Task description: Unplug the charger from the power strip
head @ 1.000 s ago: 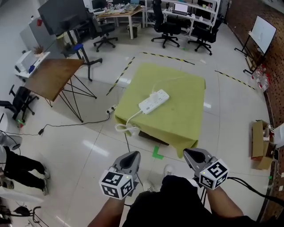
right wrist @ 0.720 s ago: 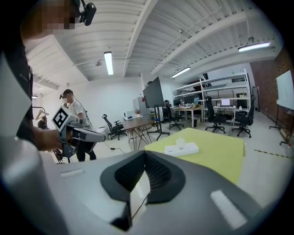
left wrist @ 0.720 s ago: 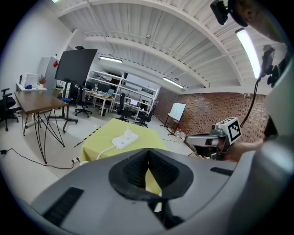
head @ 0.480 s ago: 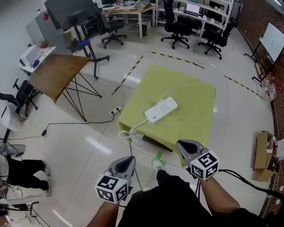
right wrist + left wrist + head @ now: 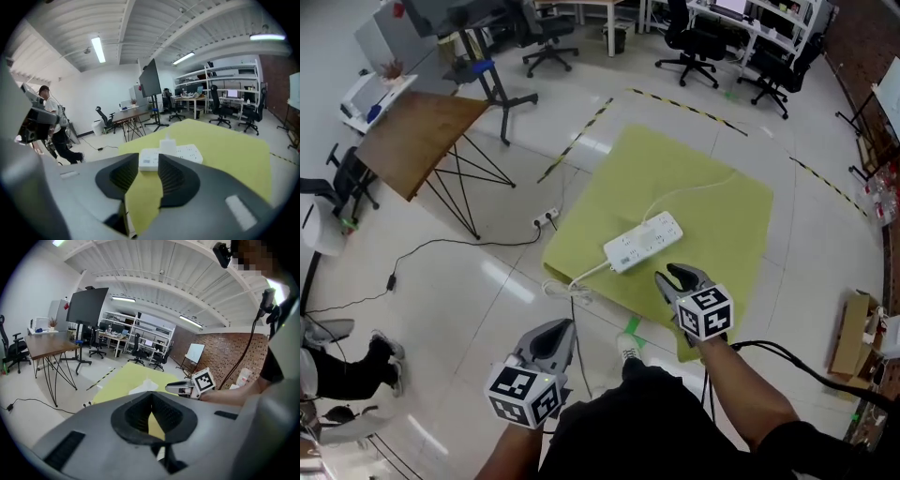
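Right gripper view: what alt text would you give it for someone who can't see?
The right claw, opening and empty, points at a white power strip with a white charger plugged in, lying ahead on a yellow-covered table. Office chairs stand behind.

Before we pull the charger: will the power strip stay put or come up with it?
Likely lifts or slides: the power strip lies loose on the yellow cloth, nothing visibly pinning it. It looks slim and plastic, so probably light. Its white cable droops off the cloth's edge, floppy, offering little restraint.
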A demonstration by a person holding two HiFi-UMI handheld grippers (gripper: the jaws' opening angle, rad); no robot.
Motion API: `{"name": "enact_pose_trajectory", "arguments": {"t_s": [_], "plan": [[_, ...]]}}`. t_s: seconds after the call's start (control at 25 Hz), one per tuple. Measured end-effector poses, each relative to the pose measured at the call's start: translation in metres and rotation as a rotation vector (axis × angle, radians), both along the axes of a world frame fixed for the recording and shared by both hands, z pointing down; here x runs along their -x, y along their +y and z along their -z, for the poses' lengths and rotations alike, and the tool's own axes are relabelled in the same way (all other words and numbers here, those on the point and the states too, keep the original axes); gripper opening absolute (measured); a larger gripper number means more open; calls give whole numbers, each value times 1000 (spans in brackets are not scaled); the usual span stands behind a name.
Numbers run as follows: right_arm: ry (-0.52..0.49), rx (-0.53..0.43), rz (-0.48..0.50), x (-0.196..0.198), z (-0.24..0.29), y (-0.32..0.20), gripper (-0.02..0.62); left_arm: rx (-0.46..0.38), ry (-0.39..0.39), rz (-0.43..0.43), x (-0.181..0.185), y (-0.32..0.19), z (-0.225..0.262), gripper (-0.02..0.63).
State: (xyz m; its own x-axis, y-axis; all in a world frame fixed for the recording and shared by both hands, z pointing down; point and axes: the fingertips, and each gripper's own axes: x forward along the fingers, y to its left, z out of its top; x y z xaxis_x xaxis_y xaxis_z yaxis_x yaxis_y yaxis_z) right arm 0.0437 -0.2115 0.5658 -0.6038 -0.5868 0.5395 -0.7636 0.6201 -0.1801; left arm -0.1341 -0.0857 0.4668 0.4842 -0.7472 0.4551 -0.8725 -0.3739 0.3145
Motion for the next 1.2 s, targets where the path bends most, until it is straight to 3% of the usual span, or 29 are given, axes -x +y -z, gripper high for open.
{"name": "enact_pose_trajectory", "arguments": {"t_s": [0.12,0.4,0.8,0.88,1.2], "plan": [[8,52,-29,1,-30,-31,183,36,-14,27,2,-8,-9,6],[55,57,-16,19,-56,-89,305,94,-47,71,7,-25,-24,6],[139,38,43,41,-81,-113,299,126,-69,130,14,-40,-27,6],[140,33,42,42,-80,-116,262,129,-77,130,15,-41,-28,6],[117,55,50,44,-79,-118,270,129,-76,143,19,-46,-26,6]]}}
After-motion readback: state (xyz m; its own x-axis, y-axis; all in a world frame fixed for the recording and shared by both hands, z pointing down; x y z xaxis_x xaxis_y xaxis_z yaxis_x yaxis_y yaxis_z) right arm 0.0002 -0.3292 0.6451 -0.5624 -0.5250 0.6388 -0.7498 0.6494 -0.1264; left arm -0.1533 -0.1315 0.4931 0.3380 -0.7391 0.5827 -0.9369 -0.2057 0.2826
